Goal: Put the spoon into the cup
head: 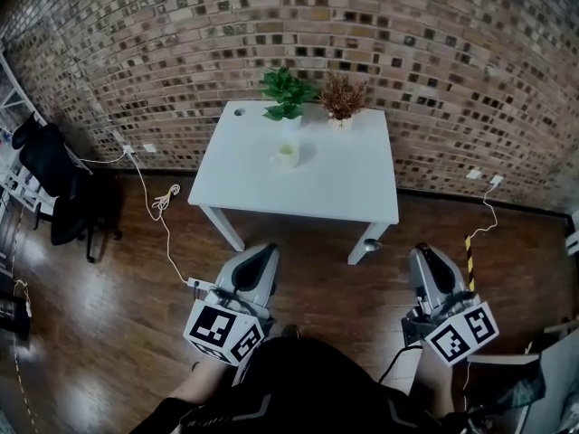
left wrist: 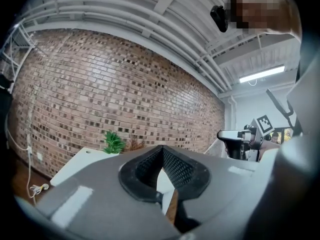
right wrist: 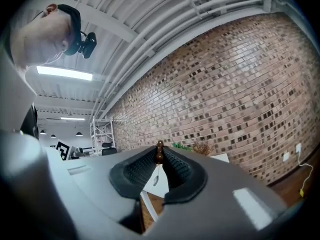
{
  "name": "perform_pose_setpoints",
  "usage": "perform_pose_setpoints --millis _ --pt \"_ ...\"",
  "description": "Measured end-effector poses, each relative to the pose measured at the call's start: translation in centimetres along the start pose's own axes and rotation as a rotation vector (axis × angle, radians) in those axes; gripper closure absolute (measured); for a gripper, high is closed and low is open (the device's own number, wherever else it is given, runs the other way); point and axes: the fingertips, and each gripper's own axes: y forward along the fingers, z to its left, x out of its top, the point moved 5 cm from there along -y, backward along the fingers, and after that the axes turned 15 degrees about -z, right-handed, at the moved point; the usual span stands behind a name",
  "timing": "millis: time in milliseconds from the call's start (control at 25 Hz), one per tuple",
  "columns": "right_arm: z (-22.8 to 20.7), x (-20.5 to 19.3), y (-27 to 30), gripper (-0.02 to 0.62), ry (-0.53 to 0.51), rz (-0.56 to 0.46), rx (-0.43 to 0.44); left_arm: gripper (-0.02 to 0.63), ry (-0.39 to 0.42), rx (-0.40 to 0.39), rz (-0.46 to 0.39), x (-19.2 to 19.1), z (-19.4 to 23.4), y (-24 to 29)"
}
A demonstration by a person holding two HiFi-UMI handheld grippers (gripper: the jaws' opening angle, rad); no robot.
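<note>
Gripping the spoon (right wrist: pixel 159 150) by its brown, bead-turned handle end, the right gripper (right wrist: pixel 160 156) is clamped on it and points level, probably to keep it steady for the approach. A thin stem seems to hang below the ribbed black pads, but the bowl isn't clear. Left gripper (left wrist: pixel 162 151) is closed on nothing, its pads meeting at the tips, likely just a spare. Cup (head: pixel 287 155), pale and smooth-looking, sits on the matte white table (head: pixel 362 188) beside the green plant (head: pixel 288 91), well apart from both grippers, so I'd say insertion hasn't begun.
</note>
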Motion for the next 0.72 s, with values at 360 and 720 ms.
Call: perform_pose_setpoints --millis 360,720 --pt "2.4 -2.0 6.3 0.551 -0.008 0.023 -0.006 0.613 -0.026 -0.045 -0.033 1.3 5.7 1.8" --pt "-0.4 -3.2 11.7 0.551 -0.002 0.039 0.046 0.612 -0.04 0.02 -0.016 -1.1 9.3 6.1"
